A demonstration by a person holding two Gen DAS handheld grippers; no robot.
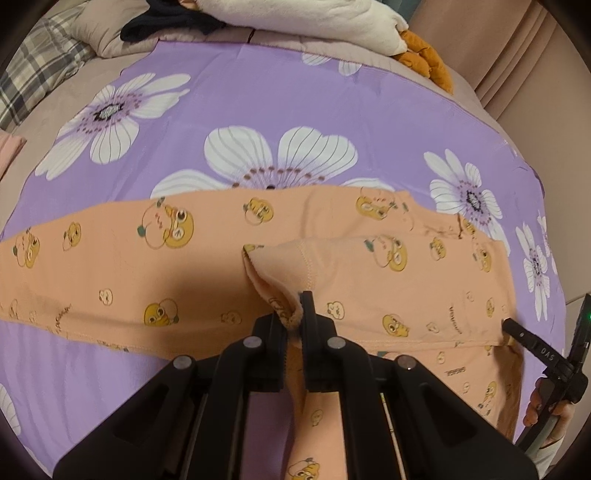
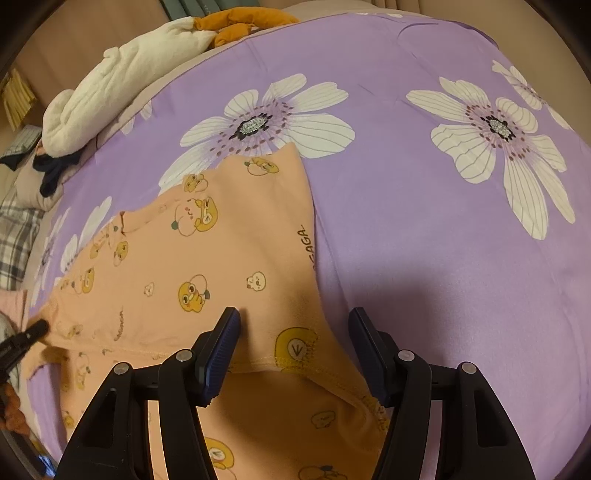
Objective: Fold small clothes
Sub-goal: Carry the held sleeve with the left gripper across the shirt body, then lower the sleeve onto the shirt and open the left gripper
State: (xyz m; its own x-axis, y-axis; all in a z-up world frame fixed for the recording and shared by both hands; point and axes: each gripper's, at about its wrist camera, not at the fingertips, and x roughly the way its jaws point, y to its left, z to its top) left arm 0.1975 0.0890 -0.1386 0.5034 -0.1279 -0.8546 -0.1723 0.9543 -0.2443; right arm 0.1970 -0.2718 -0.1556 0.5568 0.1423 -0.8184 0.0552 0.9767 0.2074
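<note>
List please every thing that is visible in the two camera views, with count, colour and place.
Children's garment: one, peach with yellow duck print, spread on the sheet.
Bed sheet: one, purple with white flowers, under the garment.
Plush toy: one, white with orange feet, at the far edge of the sheet.
Dark cloth: one, navy, beside the toy.
Plaid fabric: one, grey and white, far left.
Left gripper: black, shut on a fold of the garment.
Right gripper: black, open over the hem.

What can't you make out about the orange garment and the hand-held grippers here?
- Orange garment: left end cut off by the left wrist view's edge.
- Its pinched edge: hidden inside the left hand-held gripper.
- Fabric under the right hand-held gripper: its frame covers it, right wrist view.
</note>
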